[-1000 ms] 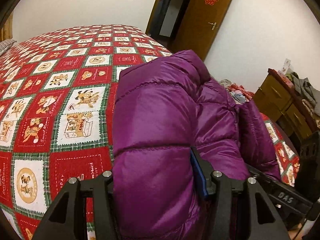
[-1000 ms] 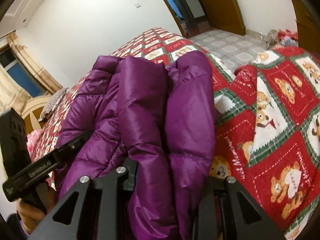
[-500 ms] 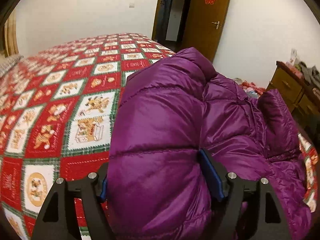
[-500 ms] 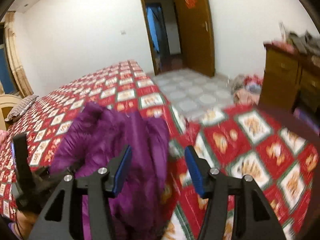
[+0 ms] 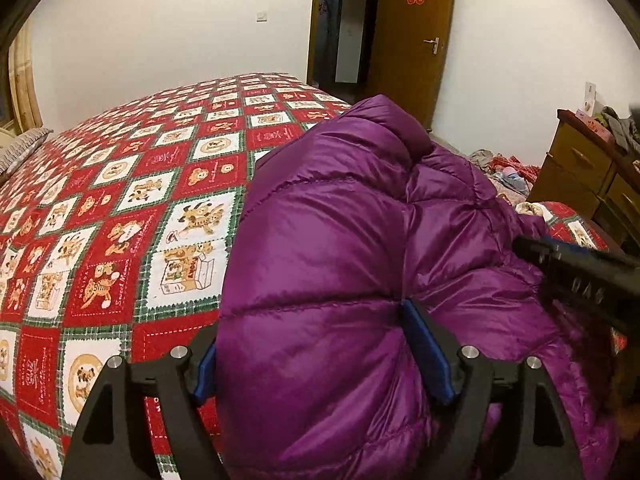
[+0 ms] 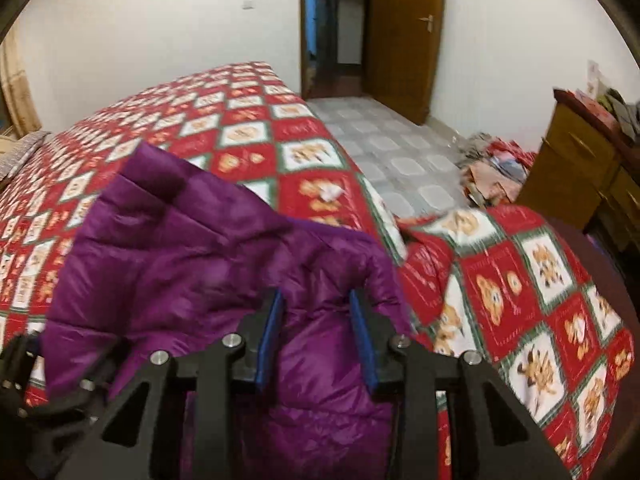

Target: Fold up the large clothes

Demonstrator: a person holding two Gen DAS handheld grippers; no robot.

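A puffy purple down jacket [image 5: 340, 248] lies bunched on the bed's near edge, over a red, white and green bear-print quilt [image 5: 132, 208]. My left gripper [image 5: 320, 344] is wide apart with a thick fold of the jacket bulging between its blue pads. The right gripper's body shows at the right edge [image 5: 580, 276]. In the right wrist view the jacket [image 6: 192, 264] fills the lower left. My right gripper [image 6: 318, 336] stands with its jaws apart over the jacket's right edge, fabric between the pads.
A wooden dresser [image 5: 592, 168] piled with things stands at the right. A heap of clothes [image 6: 492, 168] lies on the tiled floor beside it. An open wooden door [image 5: 412, 40] is behind the bed. A striped pillow [image 5: 20, 152] lies far left.
My right gripper let go of the thick fold, pulled back and swung up, and now sits over the jacket's right edge with narrower jaws. My left gripper opened wider.
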